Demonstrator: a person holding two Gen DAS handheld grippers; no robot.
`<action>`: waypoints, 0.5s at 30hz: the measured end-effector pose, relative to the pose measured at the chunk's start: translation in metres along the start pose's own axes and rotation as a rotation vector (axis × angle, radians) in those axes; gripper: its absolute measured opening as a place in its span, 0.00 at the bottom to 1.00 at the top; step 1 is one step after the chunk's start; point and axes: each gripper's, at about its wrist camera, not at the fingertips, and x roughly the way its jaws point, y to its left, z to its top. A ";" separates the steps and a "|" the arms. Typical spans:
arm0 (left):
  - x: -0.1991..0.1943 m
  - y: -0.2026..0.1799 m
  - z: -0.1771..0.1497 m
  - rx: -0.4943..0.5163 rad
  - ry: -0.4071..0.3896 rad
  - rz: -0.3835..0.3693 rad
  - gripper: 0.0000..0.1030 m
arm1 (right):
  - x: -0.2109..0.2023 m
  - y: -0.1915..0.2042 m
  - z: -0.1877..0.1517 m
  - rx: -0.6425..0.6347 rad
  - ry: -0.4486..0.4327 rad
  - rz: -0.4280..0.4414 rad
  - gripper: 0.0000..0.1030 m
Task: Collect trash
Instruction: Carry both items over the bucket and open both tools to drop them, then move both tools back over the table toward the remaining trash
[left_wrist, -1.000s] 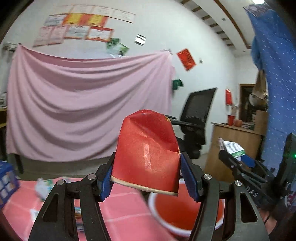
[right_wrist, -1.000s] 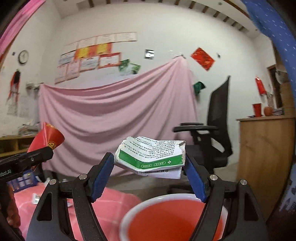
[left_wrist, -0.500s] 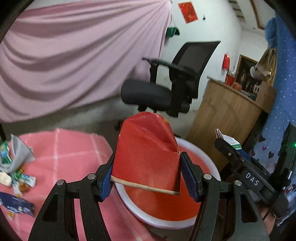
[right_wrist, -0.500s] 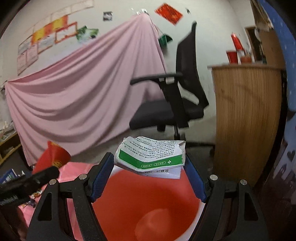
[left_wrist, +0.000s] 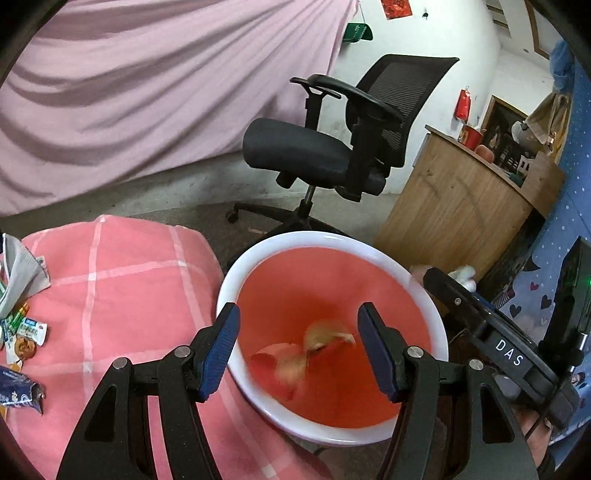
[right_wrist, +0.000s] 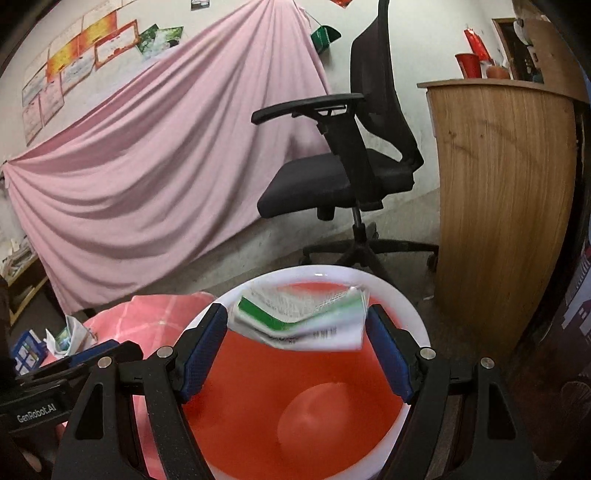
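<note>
Pink cloth (left_wrist: 129, 92) drapes the back wall, an office chair (left_wrist: 332, 147) stands at twelve o'clock, and right below both cameras sits the red bin (left_wrist: 236, 280) with its white rim, pressed up against the checked tablecloth (left_wrist: 129, 295). Left gripper (left_wrist: 297, 354) hangs over the bin with its jaws wide and nothing between them. A red scrap (left_wrist: 284, 365) is blurred inside the bin, somewhere near the bottom, beside something tan I cannot make out.

Over to the right gripper (right_wrist: 295, 350), also above the bin: the green-and-white packet (right_wrist: 299, 317) sits between its blue pads (right_wrist: 388, 358), blurred, and whether they grip it or have just let go, I cannot tell. The packet hangs toward the bin's twelve o'clock rim (right_wrist: 314, 273), not the centre, and that looks like the risk. It is light, flat paper, so a drop from this height could let it glide and catch the rim or sail past to the floor by the chair base. A corner could also cling to one pad and swing out as the gripper pulls away.

More wrappers (left_wrist: 22, 328) lie on the cloth at nine o'clock in the left view, well apart from the bin. Both grippers crowd one opening, so a knock between them is possible too.
</note>
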 end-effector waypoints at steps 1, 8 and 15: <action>-0.003 0.003 -0.001 -0.008 -0.004 0.002 0.58 | -0.001 0.001 0.000 -0.002 -0.001 0.001 0.77; -0.033 0.021 -0.007 -0.051 -0.077 0.034 0.59 | -0.010 0.015 0.006 -0.025 -0.031 0.022 0.80; -0.084 0.044 -0.011 -0.084 -0.241 0.108 0.80 | -0.033 0.050 0.008 -0.094 -0.161 0.059 0.98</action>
